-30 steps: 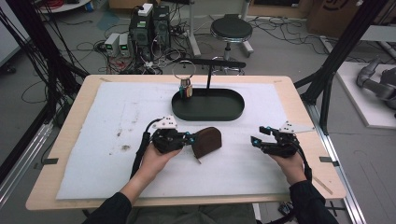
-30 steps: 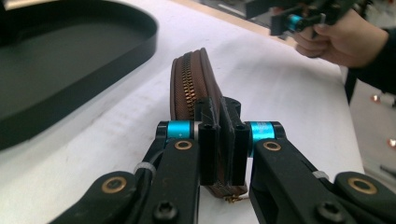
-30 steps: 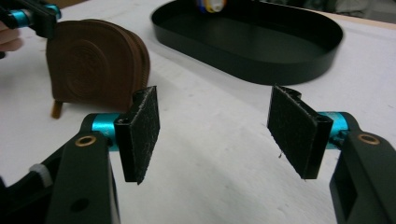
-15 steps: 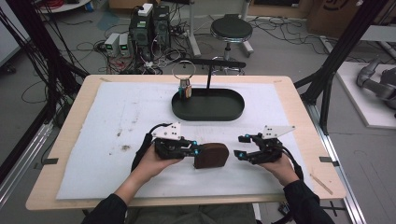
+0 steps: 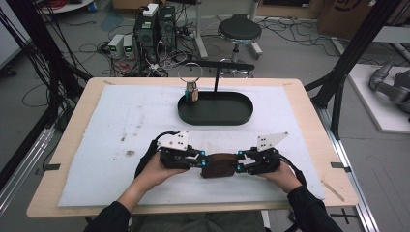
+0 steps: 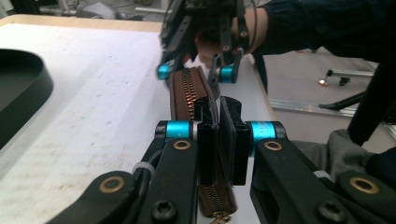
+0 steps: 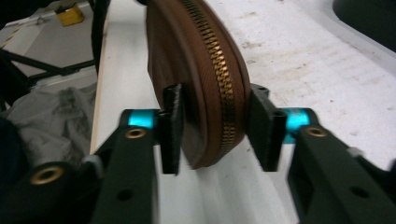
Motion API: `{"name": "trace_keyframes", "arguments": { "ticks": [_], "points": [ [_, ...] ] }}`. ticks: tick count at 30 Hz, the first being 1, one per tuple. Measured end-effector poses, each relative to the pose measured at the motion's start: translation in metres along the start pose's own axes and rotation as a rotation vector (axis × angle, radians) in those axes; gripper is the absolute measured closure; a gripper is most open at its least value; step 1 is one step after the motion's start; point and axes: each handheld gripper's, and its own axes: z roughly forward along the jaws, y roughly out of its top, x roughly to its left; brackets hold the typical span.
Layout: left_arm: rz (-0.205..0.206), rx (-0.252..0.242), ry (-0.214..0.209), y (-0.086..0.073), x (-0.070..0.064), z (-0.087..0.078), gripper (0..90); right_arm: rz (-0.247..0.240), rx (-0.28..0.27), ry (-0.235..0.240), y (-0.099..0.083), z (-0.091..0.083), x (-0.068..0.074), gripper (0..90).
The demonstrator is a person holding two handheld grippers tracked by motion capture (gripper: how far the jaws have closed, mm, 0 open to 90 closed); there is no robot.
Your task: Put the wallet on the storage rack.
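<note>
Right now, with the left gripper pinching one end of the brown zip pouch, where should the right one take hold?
Grip the free end of the pouch, coming in end-on from the right gripper side, jaws straddling the flat faces with the zipper running between them. The left gripper holds it edge-up.

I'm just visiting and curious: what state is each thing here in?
Pouch: zipped shut, held on edge between both grippers.
Left gripper: shut on the pouch.
Right gripper: fingers around the pouch's other end, grip uncertain.
Tray: flat on the table.
</note>
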Motion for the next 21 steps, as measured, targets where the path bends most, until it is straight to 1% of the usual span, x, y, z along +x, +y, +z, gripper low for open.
{"name": "trace_keyframes", "arguments": {
  "ticks": [1,2,3,4,5,6,7,11,16,18,19,21],
  "points": [
    [-0.012,-0.003,0.009,0.000,0.001,-0.001,79.2,-0.005,-0.002,-0.002,0.000,-0.001,0.001,64.7],
    [-0.028,-0.006,0.029,0.000,0.001,-0.003,71.3,-0.015,-0.006,-0.002,0.001,-0.001,0.002,66.9],
    [-0.042,-0.001,0.040,-0.001,0.003,-0.004,64.4,-0.025,-0.010,-0.007,0.001,-0.002,0.003,68.2],
    [-0.058,0.005,0.043,-0.002,0.004,-0.005,59.5,-0.036,-0.013,-0.025,0.001,-0.003,0.003,68.6],
    [-0.064,0.019,0.058,-0.003,0.005,-0.006,53.2,-0.038,-0.015,-0.028,0.001,-0.003,0.003,68.9],
    [-0.073,0.036,0.084,-0.005,0.006,-0.006,47.2,-0.038,-0.015,-0.020,0.001,-0.004,0.003,69.1],
    [-0.077,0.046,0.089,-0.006,0.007,-0.006,43.0,-0.046,-0.014,-0.012,0.001,-0.005,0.004,69.3],
    [-0.096,0.075,0.050,-0.011,0.010,-0.003,39.6,-0.066,-0.023,-0.004,0.002,-0.005,0.006,69.4],
    [-0.075,0.118,0.028,-0.012,0.006,0.008,39.5,-0.069,-0.028,0.012,0.002,-0.005,0.007,69.4],
    [-0.078,0.145,0.019,-0.014,0.007,0.012,39.9,-0.074,-0.029,0.014,0.002,-0.006,0.008,69.3],
    [-0.083,0.147,0.012,-0.015,0.007,0.013,42.6,-0.073,-0.028,0.022,0.002,-0.005,0.008,69.3],
    [-0.079,0.151,0.005,-0.016,0.007,0.015,48.1,-0.078,-0.028,0.021,0.002,-0.005,0.009,69.3]
  ]
}}
